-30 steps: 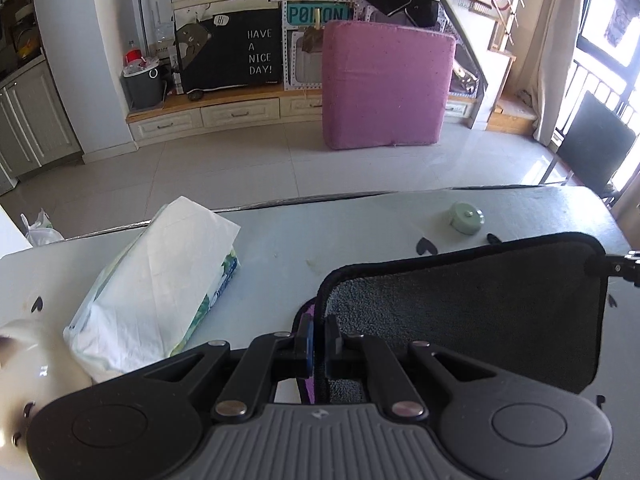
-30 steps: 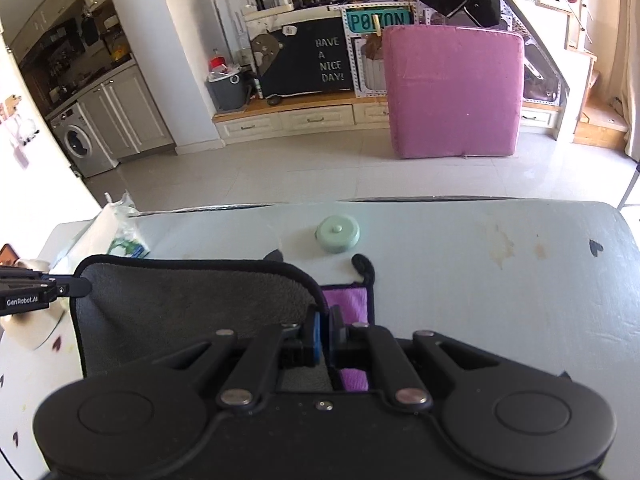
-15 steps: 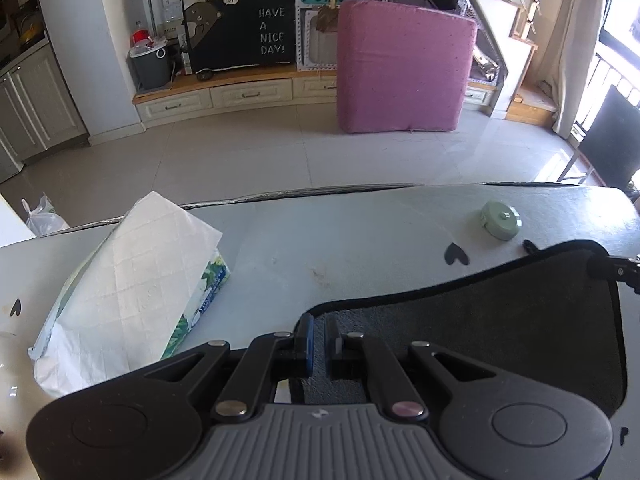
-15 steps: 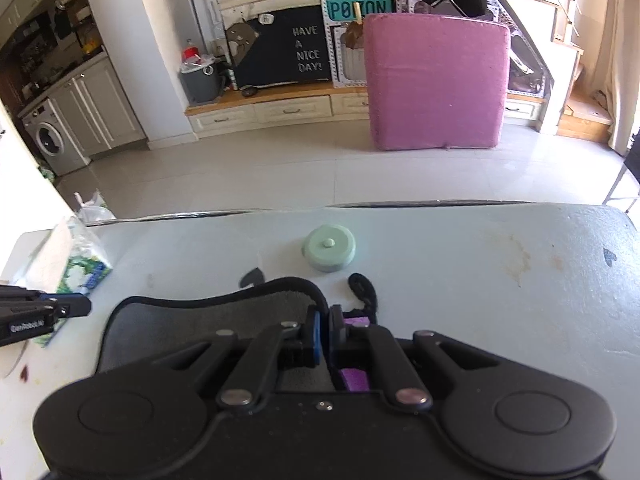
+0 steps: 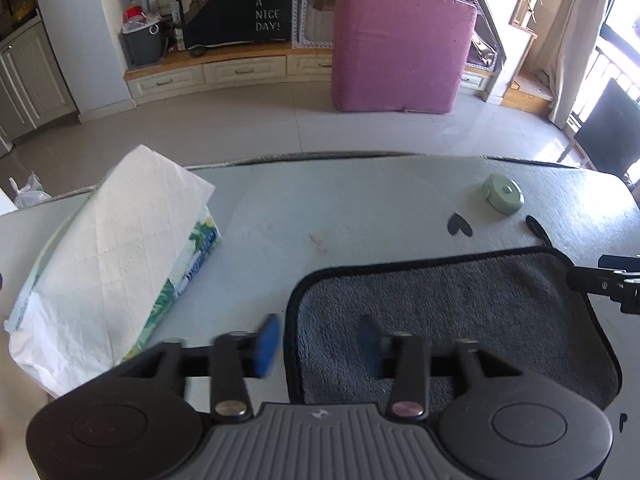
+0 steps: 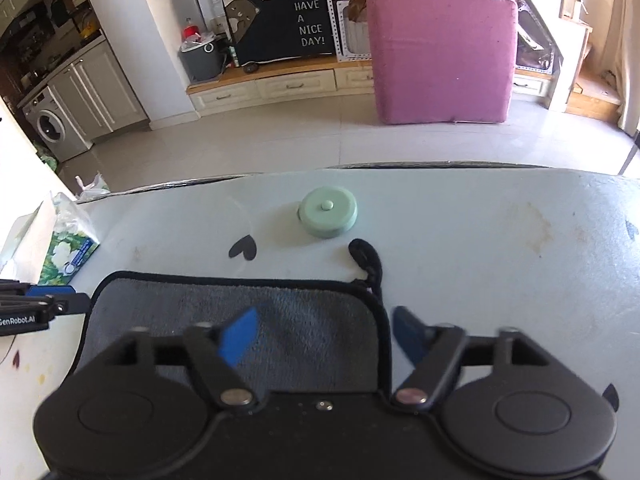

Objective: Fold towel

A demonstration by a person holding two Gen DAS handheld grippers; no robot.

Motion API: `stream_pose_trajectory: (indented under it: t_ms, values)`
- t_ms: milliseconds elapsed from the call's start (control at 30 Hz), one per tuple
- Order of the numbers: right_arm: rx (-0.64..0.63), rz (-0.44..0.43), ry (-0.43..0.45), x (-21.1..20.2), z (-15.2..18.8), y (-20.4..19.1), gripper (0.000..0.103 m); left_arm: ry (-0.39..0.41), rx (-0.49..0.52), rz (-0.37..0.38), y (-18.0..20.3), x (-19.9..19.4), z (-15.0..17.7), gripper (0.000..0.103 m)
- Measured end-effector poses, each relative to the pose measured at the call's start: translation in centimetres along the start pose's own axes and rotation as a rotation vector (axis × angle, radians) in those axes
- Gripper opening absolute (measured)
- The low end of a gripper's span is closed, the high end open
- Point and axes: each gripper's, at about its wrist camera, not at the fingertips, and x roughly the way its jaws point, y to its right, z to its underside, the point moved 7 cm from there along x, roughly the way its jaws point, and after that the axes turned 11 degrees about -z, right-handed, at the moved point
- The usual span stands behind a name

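A grey towel (image 5: 448, 312) with black edging lies flat and folded on the pale table (image 5: 320, 208). It also shows in the right wrist view (image 6: 240, 320), with its black hanging loop (image 6: 366, 258) at the far right corner. My left gripper (image 5: 320, 340) is open over the towel's left edge, its fingers astride the edging. My right gripper (image 6: 324, 336) is open over the towel's right edge. Each gripper's tip shows at the side of the other's view. Neither holds anything.
A white tissue pack (image 5: 108, 256) lies left of the towel, seen also in the right wrist view (image 6: 52, 248). A round green tape measure (image 6: 328, 216) sits beyond the towel. The table's far edge (image 6: 400, 166) drops to the tiled floor.
Both grippers lowered the lifted towel half onto the table and opened, letting go of it. The towel now lies flat.
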Motion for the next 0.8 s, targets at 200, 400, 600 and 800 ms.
stream_pose_trajectory:
  t_ms: [200,400,600,800]
  values:
    - [-0.017,-0.033,-0.007,-0.6,1.0,-0.2,0.102,0.017,0.009,0.006,0.4,-0.6,0.4,0.095]
    - [-0.019,-0.034,-0.015,-1.1,1.8,-0.4,0.103,0.011,0.011,0.015,0.9,-1.0,0.9,0.101]
    - [-0.012,-0.029,-0.008,-2.4,2.4,-0.5,0.103,0.006,-0.005,0.029,1.3,-1.8,1.4,0.101]
    - [-0.010,-0.030,0.002,-3.8,2.6,-0.6,0.103,0.016,-0.019,0.040,1.4,-3.3,1.5,0.102]
